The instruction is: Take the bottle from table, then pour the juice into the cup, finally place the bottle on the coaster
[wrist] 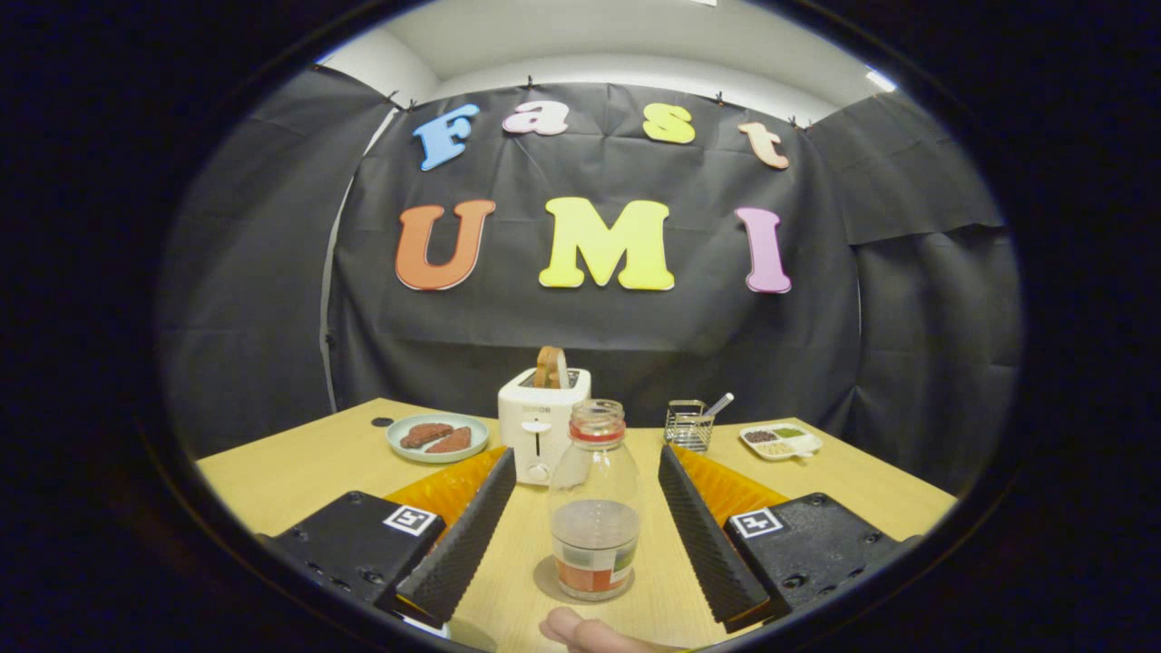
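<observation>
Held low over the table, the gripper has its two fingers spread wide apart, open, with neither one touching anything. The bottle stands between them, roughly midway, clear of both pads. It is upright, its long axis vertical and its mouth pointing straight up; the cap is off, and a red ring circles the neck just under the rim. The body is clear plastic with a small amount of pale liquid in the lower part and a label wrapped round the base; the label's print is too small to read. Its base sits on a round, slightly darker patch on the tabletop, but I cannot tell whether that is a mat or a shadow.

A fingertip of the person shows just behind the bottle, at the near edge of the table.

Beyond the fingers, a white toaster stands with a slice of bread sticking up from its slot; small grey lettering on its front is not legible. Beside it on one side lies a pale green plate with two brown pieces of food, and on the other a wire basket holding a utensil, then a small white divided dish of seeds or grains.

The tabletop is light wood. Black cloth hangs behind and to both sides, with a white wall and ceiling above it.
</observation>
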Tool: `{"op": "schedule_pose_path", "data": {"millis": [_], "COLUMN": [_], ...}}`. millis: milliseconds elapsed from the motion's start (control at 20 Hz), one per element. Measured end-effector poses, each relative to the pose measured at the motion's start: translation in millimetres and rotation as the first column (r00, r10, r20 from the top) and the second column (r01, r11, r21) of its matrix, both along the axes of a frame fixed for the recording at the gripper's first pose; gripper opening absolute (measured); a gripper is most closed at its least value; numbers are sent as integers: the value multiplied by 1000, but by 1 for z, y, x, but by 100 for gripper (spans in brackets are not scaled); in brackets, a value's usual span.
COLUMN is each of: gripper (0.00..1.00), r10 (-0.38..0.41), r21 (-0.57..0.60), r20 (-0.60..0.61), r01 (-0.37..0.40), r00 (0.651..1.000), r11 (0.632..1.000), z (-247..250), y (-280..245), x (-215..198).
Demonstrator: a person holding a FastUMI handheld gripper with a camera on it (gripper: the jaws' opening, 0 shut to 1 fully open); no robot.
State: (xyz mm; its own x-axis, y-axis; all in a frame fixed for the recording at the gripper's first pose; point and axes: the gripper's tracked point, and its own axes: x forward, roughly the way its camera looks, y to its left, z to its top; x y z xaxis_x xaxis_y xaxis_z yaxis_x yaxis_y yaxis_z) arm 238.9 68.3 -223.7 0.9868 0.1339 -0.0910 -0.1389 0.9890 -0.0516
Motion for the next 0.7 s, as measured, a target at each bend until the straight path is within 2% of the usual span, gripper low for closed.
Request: {"op": "schedule_pose_path", "data": {"millis": [250,700], "gripper": [100,100], "r10": [-1,-128], "r21": [15,79], "r20": [41,3], "r01": [1,127], "r00": [999,992], "r11": [1000,989], "z": [52,140], "y": [-2,-37], "x": [-40,-101]}}
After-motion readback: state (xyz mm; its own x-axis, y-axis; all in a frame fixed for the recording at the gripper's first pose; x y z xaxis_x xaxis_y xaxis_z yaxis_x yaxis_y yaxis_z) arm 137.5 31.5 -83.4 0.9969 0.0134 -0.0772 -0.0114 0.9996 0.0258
